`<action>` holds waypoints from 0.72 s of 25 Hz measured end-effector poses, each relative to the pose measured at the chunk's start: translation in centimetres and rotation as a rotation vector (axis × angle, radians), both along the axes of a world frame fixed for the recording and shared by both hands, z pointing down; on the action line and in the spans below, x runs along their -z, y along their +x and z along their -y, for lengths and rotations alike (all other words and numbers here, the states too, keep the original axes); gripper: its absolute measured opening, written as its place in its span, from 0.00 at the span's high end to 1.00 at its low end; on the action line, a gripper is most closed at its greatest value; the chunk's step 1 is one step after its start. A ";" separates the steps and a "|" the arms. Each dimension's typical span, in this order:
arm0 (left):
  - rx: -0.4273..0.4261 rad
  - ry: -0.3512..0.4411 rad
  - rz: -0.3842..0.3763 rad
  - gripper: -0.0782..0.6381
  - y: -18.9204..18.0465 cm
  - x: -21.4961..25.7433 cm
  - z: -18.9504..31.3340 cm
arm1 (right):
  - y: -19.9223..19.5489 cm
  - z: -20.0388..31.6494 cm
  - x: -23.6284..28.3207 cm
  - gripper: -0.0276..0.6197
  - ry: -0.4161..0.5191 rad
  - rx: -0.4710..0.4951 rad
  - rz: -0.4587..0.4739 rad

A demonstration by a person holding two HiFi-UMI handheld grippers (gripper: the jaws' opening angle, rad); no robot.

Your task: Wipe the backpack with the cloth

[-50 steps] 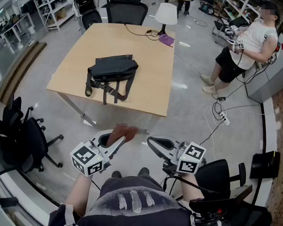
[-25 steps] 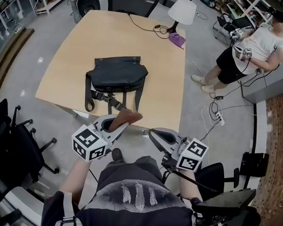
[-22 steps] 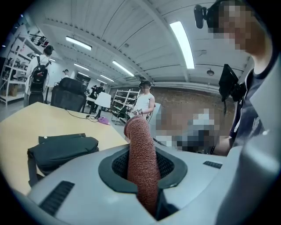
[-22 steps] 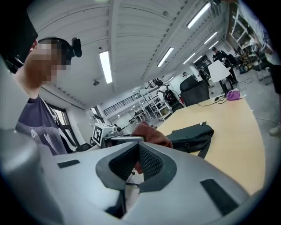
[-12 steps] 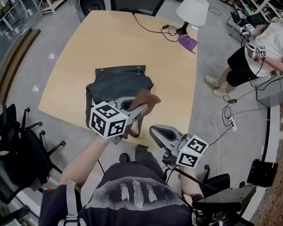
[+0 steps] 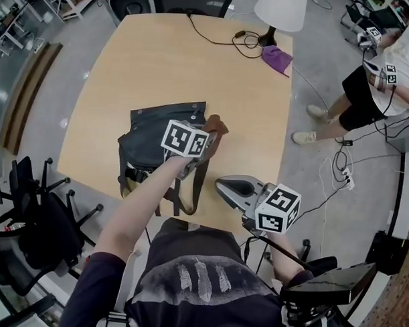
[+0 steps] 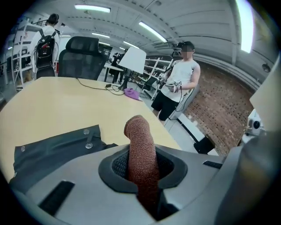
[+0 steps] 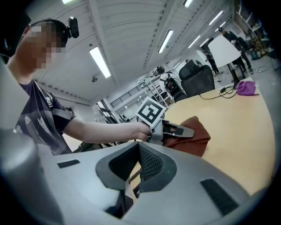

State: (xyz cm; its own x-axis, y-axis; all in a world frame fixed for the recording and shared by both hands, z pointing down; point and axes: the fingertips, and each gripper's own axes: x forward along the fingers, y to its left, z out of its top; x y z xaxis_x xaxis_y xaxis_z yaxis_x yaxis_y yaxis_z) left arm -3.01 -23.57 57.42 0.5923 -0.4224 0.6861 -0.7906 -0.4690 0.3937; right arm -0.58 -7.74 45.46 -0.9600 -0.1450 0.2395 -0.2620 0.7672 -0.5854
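A dark grey backpack lies flat on the wooden table, its straps hanging over the near edge. My left gripper is shut on a rust-brown cloth and hovers over the backpack's right edge. In the left gripper view the cloth stands rolled between the jaws of the left gripper, with the backpack below at the left. My right gripper stays low near my body by the table's near edge, shut with nothing in it. The right gripper view shows that gripper facing the left gripper and the cloth.
A white-shaded lamp, a black cable and a purple rag sit at the table's far end. A person is at the right beside floor cables. Black office chairs stand at the left.
I have stepped up to the table. My left gripper has carried the cloth forward from in front of the table to above the backpack's right side. The right gripper has kept its place near my body.
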 end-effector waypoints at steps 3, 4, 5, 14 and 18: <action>-0.010 -0.037 0.085 0.79 -1.3 -2.6 1.2 | -0.1 1.4 0.1 0.95 0.004 -0.030 -0.007; -0.013 -0.049 0.103 0.79 -1.8 -3.3 1.2 | -0.1 1.6 0.2 0.95 0.001 -0.043 -0.006; -0.014 -0.060 0.107 0.79 -2.2 -3.7 1.0 | 0.0 1.7 0.2 0.95 -0.006 -0.056 -0.005; -0.117 -0.005 0.250 0.79 -6.6 -3.2 -1.8 | -1.7 3.1 0.6 0.95 -0.044 -0.078 0.018; -0.098 0.043 0.329 0.79 -10.5 -3.3 -3.4 | -3.8 3.5 1.0 0.95 -0.046 -0.039 0.034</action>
State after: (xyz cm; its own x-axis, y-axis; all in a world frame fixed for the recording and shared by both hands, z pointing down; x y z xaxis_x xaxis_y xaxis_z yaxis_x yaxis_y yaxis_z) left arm -13.50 -20.21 60.70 0.3815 -0.4068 0.8300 -0.8221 -0.5598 0.1035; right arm -4.37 -11.27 44.45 -0.9616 -0.1720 0.2138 -0.2703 0.7290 -0.6289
